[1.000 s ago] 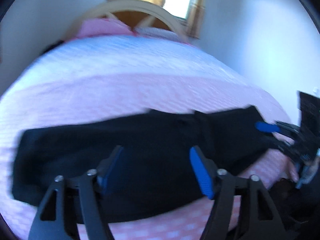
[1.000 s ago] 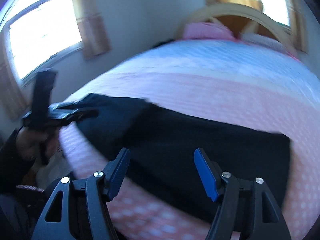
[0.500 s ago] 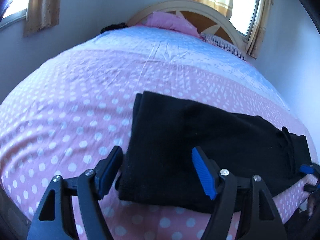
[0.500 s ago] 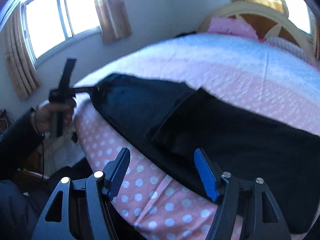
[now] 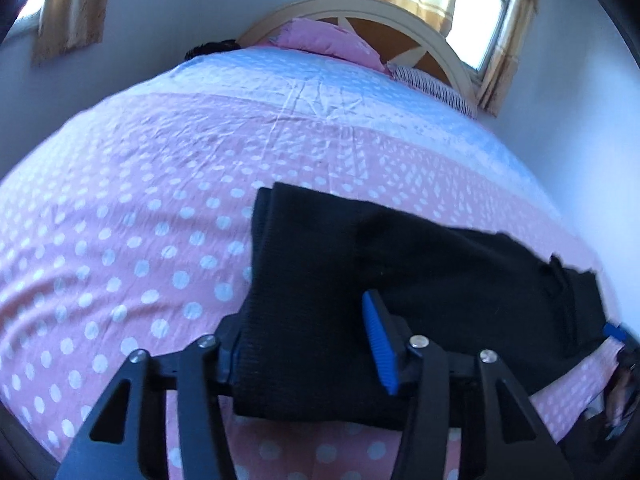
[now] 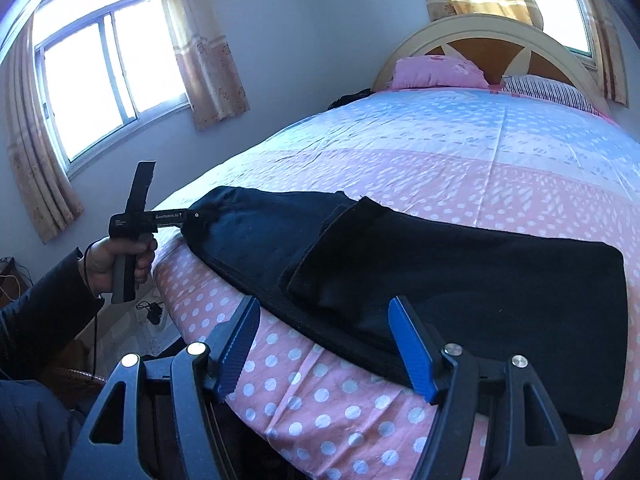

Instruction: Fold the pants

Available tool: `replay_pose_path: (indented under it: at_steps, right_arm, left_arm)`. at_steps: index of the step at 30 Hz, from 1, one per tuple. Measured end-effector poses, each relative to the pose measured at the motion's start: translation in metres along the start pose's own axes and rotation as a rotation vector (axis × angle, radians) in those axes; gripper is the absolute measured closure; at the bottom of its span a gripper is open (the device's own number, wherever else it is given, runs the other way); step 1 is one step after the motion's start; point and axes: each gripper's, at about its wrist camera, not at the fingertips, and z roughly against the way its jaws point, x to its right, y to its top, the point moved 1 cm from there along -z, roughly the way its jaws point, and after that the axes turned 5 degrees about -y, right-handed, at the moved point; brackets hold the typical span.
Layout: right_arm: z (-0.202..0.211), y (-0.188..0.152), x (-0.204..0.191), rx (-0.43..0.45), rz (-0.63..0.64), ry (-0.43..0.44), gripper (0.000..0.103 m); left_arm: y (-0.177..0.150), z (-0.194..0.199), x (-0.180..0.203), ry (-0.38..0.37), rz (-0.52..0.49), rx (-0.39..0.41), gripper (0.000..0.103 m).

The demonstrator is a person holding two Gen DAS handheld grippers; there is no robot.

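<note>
Now the black pants point(image 5: 460, 280), already doubled over, lie across the polka-dot bed point(image 5: 140, 240) at its foot edge; the left gripper point(image 5: 304, 332) straddles their folded end, jaws apart, one finger apparently under the cloth; the right gripper point(image 6: 326, 328) hovers spread at that same edge; pinch both layers squarely before lifting, keeping the edges aligned.

Left claw point(image 5: 304, 354) near finger behind the pants point(image 5: 420, 280) fold (grip unclear)

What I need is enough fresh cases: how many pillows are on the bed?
2: a pink pillow at the headboard, a striped pillow right of it; others may be hidden.
</note>
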Motion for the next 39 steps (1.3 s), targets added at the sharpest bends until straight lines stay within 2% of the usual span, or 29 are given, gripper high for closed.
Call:
replay_pose_path:
  at_steps: [2, 4, 6, 13, 15, 22, 31, 39]
  right_arm:
    - [-0.002, -0.001, 0.000, -0.001, 0.000, -0.006, 0.035]
    - [-0.004, -0.003, 0.000, -0.003, 0.002, -0.015, 0.035]
    - [-0.003, -0.003, 0.001, 0.000, 0.002, -0.026, 0.035]
    - [0.001, -0.001, 0.013, 0.018, -0.017, -0.062, 0.035]
    - [-0.002, -0.001, 0.019, 0.010, -0.029, -0.104, 0.035]
    - [0.006, 0.006, 0.037, 0.017, -0.083, -0.171, 0.035]
    - [0.044, 0.015, 0.075, 0.050, -0.153, -0.289, 0.035]
    - [0.071, 0.009, 0.120, 0.068, -0.281, -0.361, 0.035]
  left_arm:
    - [-0.002, 0.001, -0.003, -0.011, -0.003, 0.003, 0.057]
    - [-0.003, 0.001, -0.003, -0.025, -0.007, 0.003, 0.070]
    - [-0.002, 0.003, -0.003, -0.090, 0.023, -0.006, 0.081]
    - [0.002, 0.013, 0.003, -0.107, 0.048, 0.036, 0.082]
    - [0.006, 0.020, 0.009, -0.113, 0.037, 0.056, 0.082]
    - [0.019, 0.047, 0.044, -0.190, 0.009, 0.111, 0.082]
    - [0.042, 0.073, 0.134, -0.334, -0.088, 0.152, 0.082]
    - [0.048, 0.059, 0.214, -0.393, -0.208, 0.091, 0.082]
